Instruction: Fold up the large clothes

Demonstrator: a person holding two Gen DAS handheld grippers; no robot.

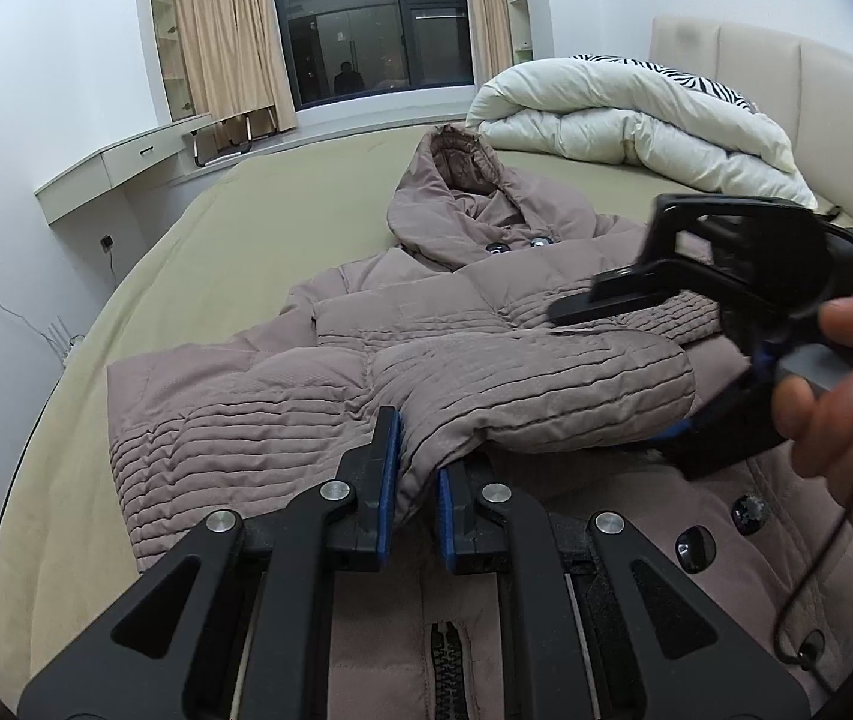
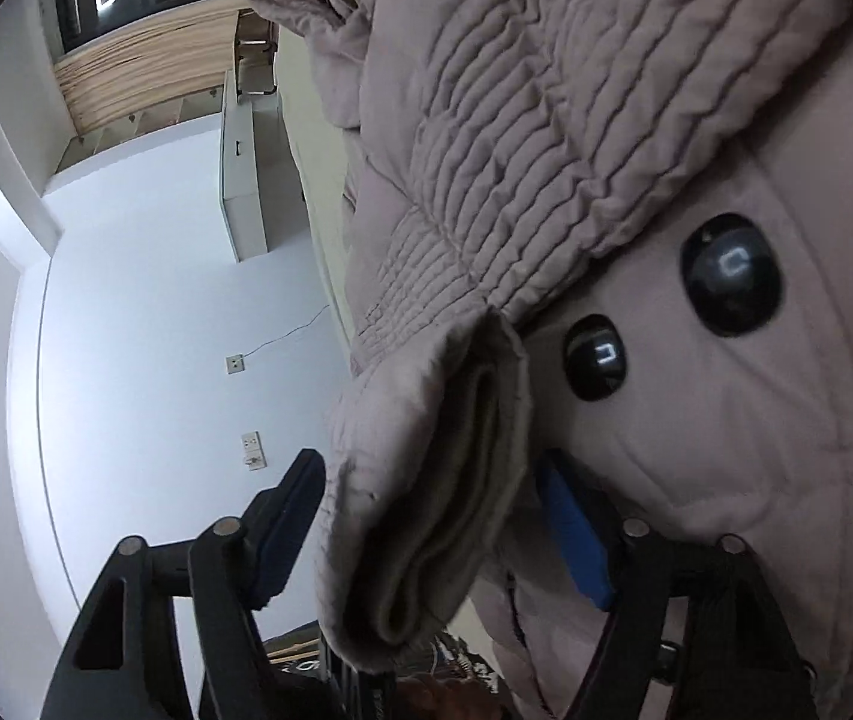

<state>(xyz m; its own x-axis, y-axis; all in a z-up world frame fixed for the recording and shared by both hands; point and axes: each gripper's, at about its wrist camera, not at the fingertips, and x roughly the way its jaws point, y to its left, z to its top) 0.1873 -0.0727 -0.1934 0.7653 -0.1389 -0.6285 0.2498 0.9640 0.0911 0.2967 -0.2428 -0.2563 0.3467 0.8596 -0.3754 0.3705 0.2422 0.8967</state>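
A large taupe hooded puffer coat point(image 1: 426, 324) lies face up on the bed, hood toward the far end, dark buttons down its front. Its sleeves are folded across the chest. My left gripper point(image 1: 413, 480) is shut on a fold of the sleeve fabric near the coat's middle. My right gripper point(image 1: 690, 420) shows at the right in the left wrist view, held by a hand. In the right wrist view, tilted sideways, the right gripper point(image 2: 426, 516) stands open around the ribbed sleeve cuff point(image 2: 426, 480), with two dark buttons point(image 2: 594, 357) just beside it.
The bed has an olive sheet point(image 1: 234, 252). A rolled white duvet point(image 1: 624, 114) lies at the headboard point(image 1: 786, 72). A white desk shelf point(image 1: 114, 162) and a dark window point(image 1: 366, 18) stand beyond the bed's far side. A thin black cable point(image 1: 846, 516) hangs from the right hand.
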